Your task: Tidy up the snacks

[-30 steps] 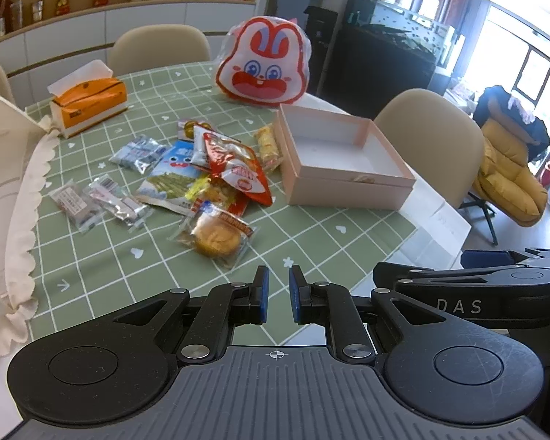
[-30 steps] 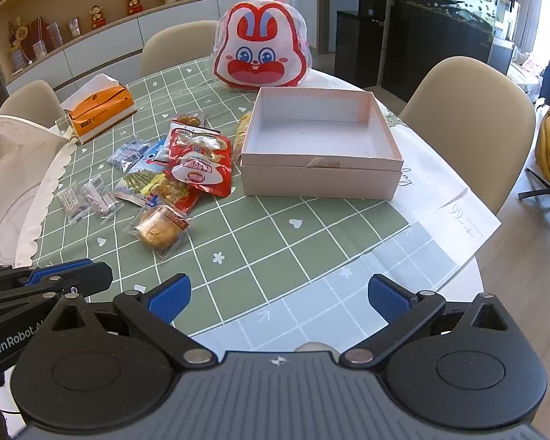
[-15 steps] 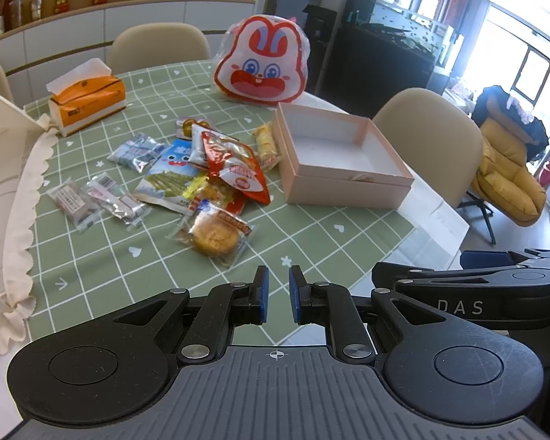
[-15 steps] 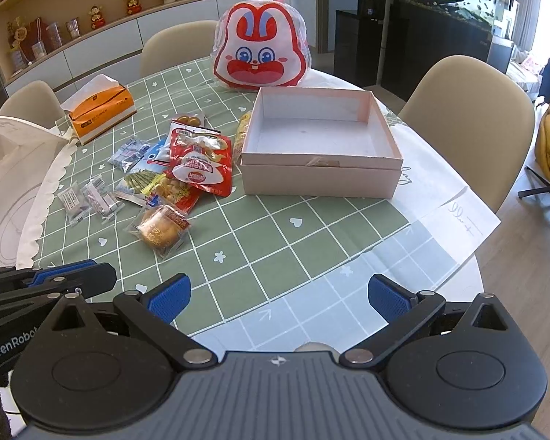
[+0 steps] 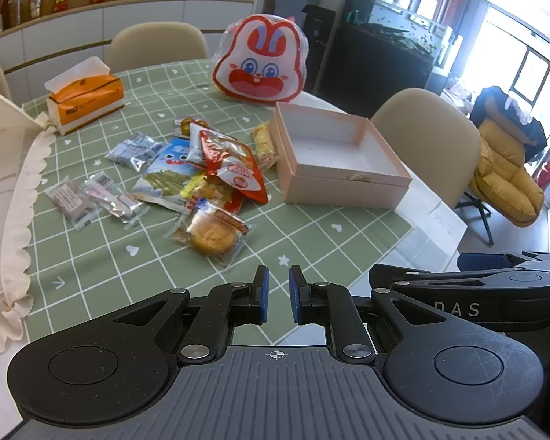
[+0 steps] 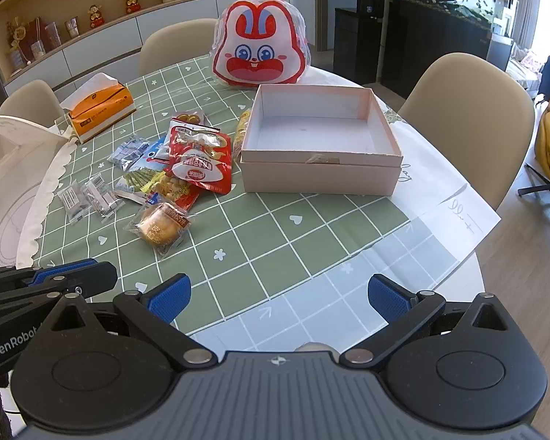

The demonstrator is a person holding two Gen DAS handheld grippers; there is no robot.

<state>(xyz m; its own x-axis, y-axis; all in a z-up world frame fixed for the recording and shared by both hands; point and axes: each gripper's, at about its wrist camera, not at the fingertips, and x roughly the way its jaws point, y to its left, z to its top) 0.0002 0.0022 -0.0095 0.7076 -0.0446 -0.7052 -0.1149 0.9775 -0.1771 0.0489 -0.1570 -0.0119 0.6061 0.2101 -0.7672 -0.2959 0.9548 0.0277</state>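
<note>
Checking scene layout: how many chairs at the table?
3 in the right wrist view: one chair right of the pink box, one behind the table, one far left. Others may be out of frame.

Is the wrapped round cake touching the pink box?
Apart. The right wrist view shows bare green tablecloth between the wrapped cake and the pink box.

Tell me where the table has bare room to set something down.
Bare green tablecloth lies between the grippers and the pink box, right of the wrapped round cake. The box interior is bare too. Left of the box it is crowded: the snack pile spreads toward the tissue box.
</note>
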